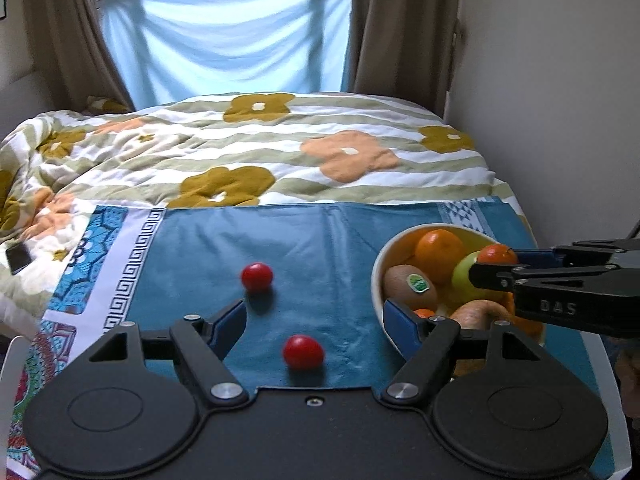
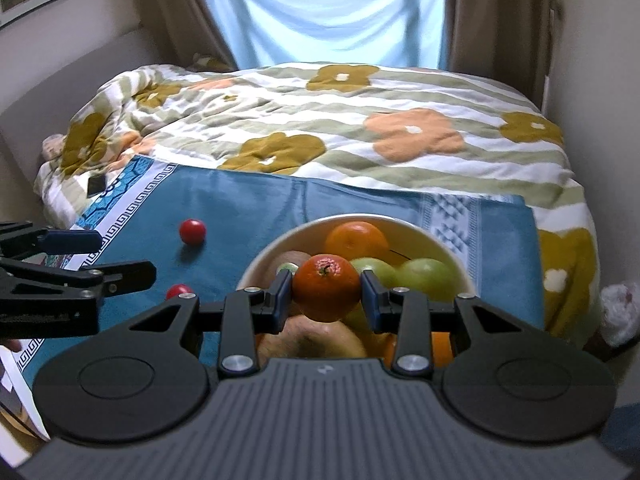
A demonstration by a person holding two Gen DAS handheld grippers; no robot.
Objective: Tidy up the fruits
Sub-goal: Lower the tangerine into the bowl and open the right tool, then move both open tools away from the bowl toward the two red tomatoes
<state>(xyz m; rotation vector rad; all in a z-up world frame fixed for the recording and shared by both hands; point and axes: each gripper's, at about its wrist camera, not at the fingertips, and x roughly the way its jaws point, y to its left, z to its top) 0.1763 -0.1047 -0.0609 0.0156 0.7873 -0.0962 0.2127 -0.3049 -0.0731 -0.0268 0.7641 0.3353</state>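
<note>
A cream bowl (image 2: 266,254) on the blue cloth (image 1: 300,248) holds an orange (image 2: 354,238), green apples (image 2: 424,276), a kiwi (image 1: 408,286) and other fruit. My right gripper (image 2: 326,294) is shut on a small red-orange mandarin (image 2: 326,292), held just above the fruit in the bowl; it also shows in the left wrist view (image 1: 496,255). My left gripper (image 1: 316,326) is open and empty over the cloth, left of the bowl (image 1: 378,268). Two red cherry tomatoes lie on the cloth: one (image 1: 257,276) ahead of the left finger, one (image 1: 303,352) between the fingers.
The cloth lies on a bed with a flowered quilt (image 1: 280,152). A dark phone (image 1: 18,258) lies on the quilt at the left. A wall (image 1: 560,100) runs along the right; curtains and a window stand behind the bed.
</note>
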